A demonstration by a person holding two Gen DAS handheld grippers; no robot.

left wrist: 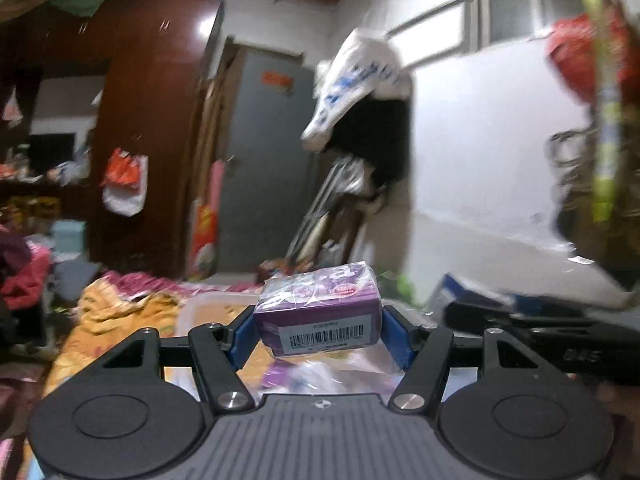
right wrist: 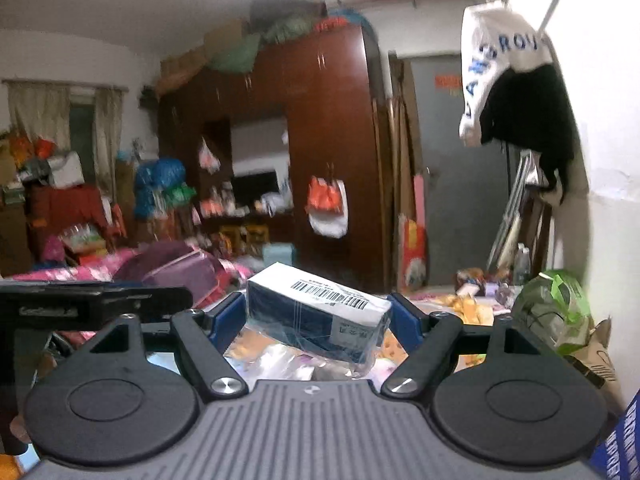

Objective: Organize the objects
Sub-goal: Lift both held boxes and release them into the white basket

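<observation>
My left gripper (left wrist: 318,328) is shut on a small purple box (left wrist: 320,312) wrapped in clear film, barcode facing me, held above the bed. My right gripper (right wrist: 316,316) is shut on a dark blue and white box (right wrist: 320,316) in clear film, tilted with its barcode label up. The right gripper's body (left wrist: 540,332) shows at the right of the left wrist view, and the left gripper's body (right wrist: 80,300) at the left of the right wrist view. Crinkled packets (right wrist: 280,364) lie below the held boxes.
A clear plastic bin (left wrist: 208,308) sits on the yellow bedspread (left wrist: 116,320). A brown wardrobe (right wrist: 328,140) and grey door (right wrist: 460,180) stand behind. A green bag (right wrist: 556,312) lies by the white wall (right wrist: 612,160). Clothes hang on a rail (left wrist: 368,92).
</observation>
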